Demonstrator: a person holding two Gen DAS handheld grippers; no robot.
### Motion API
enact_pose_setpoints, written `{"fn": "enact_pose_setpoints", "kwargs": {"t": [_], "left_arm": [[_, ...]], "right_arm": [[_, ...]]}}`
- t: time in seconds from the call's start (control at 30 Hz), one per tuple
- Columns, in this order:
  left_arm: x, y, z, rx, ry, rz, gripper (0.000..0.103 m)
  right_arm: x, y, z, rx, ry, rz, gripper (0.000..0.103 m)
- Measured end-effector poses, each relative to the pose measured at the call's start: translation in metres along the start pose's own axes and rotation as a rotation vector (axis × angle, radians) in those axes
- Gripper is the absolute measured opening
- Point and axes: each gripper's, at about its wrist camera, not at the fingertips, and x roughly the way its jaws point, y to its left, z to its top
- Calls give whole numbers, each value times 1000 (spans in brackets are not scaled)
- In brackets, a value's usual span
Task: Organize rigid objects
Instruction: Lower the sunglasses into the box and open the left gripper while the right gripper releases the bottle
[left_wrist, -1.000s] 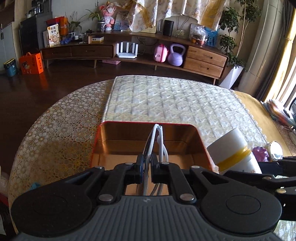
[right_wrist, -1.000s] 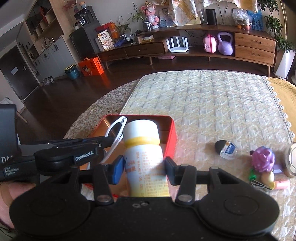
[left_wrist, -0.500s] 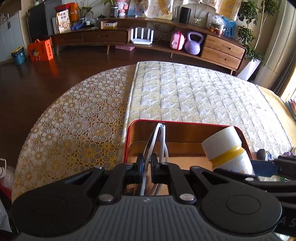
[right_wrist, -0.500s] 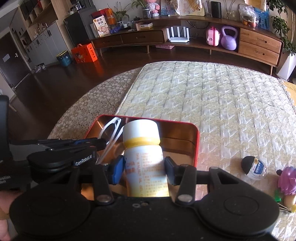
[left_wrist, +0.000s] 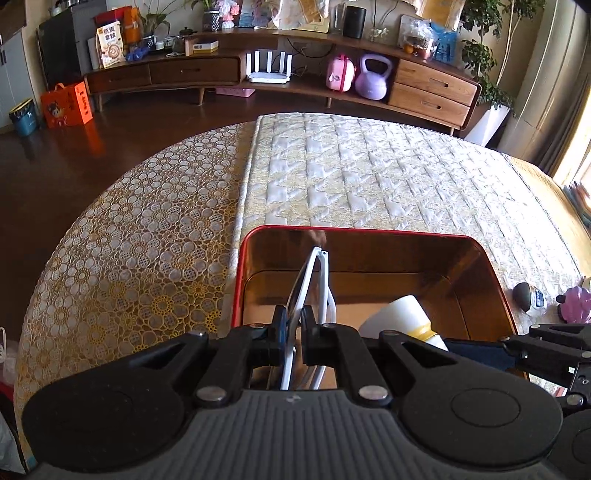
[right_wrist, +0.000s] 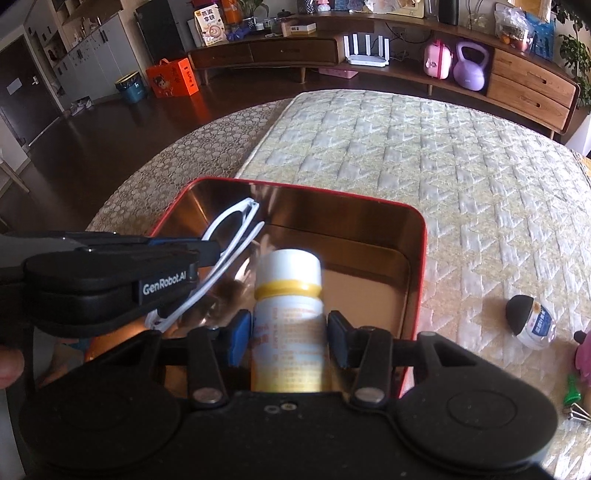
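A red tin with a gold inside lies open on the quilted cloth. My left gripper is shut on white-framed glasses, which stand on edge over the tin's left half. In the right wrist view the left gripper comes in from the left, with the glasses close to the tin's far left corner. My right gripper is shut on a white bottle with a yellow band, tilted down into the tin. The bottle shows low inside the tin's right half.
To the right of the tin, on the cloth, lie a small black-capped container, a pink-purple toy and a green piece. A lace tablecloth covers the left side up to the round edge. A sideboard stands far behind.
Both grippers have come down and forward over the tin. The glasses and the bottle now sit lower inside it, and the tin looks nearer. Both grips are unchanged.
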Motion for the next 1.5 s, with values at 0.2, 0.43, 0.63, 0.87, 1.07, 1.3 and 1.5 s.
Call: {"fn": "enact_pose_setpoints", "kwargs": {"t": [0.2, 0.43, 0.63, 0.87, 1.07, 1.3, 1.5], "left_arm": [[-1, 3, 1, -31, 11, -6, 8], [-6, 0, -3, -25, 23, 6, 8], [-20, -4, -7, -26, 8, -2, 10], [-40, -10, -11, -23, -18, -10, 10], [-61, -19, -19, -8, -40, -27, 11], [-89, -33, -31, 11, -82, -61, 11], [-107, -54, -43, 25, -106, -98, 11]], "right_arm": [[-12, 1, 1, -15, -26, 6, 49], [-32, 0, -5, -12, -53, 48, 55], [-51, -4, -10, -4, -74, 78, 56], [-78, -9, -19, 6, -116, 102, 62], [-108, -19, -31, 14, -168, 108, 64], [-143, -50, -56, 87, -219, 95, 67], [-167, -79, -83, 134, -265, 36, 76]]}}
